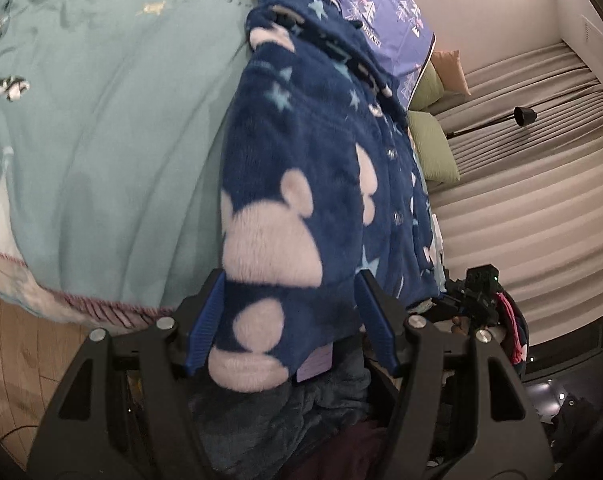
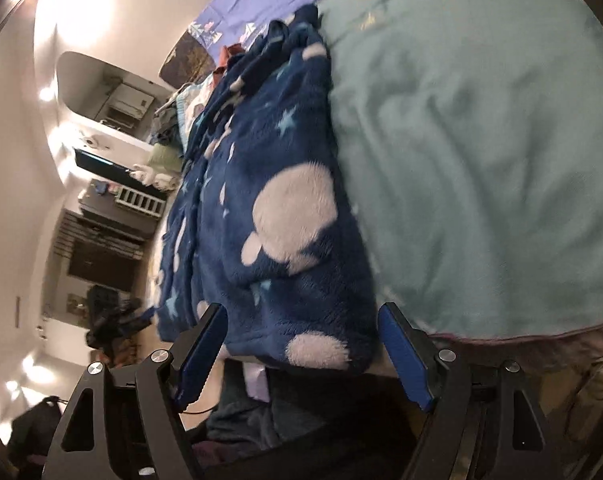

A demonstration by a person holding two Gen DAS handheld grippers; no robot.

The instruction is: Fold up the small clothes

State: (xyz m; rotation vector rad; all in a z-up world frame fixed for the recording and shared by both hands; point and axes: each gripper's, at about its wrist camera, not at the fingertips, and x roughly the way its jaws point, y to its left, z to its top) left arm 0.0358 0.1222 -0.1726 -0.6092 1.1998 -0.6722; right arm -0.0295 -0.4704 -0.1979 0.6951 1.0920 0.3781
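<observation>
Gripper on the left [image 1: 291, 304] stands spread, its blue pads either side of the near hem of a navy fleece garment [image 1: 301, 168] without pressing on it; whether a pad brushes the pile I cannot tell. On the right, the other gripper [image 2: 303, 336] is likewise spread wide, the same fleece hem lying between its pads with clear gaps on both sides. Neither is pinching cloth.

That fleece, patterned with pale mouse-head shapes and light blue stars, lies stretched lengthwise on the bed's teal cover [image 1: 101, 128], its near end at the bed's edge above a wooden floor [image 1: 17, 360]. It looks bunched into a long, rumpled strip rather than a neat packet, with a row of snaps down its front. My judgement: the fold is at an early or middle stage, perhaps narrowed lengthwise, with the crosswise fold and tidying left to do. More garments sit heaped at the far end, in the right-hand view [image 2: 173, 116], so further pieces probably wait.

As for writing, a pale sewn-in label [image 1: 315, 364] hangs under the hem, too blurred to read. Small print on the purple pillowcase [image 1: 385, 4] is illegible too.
</observation>
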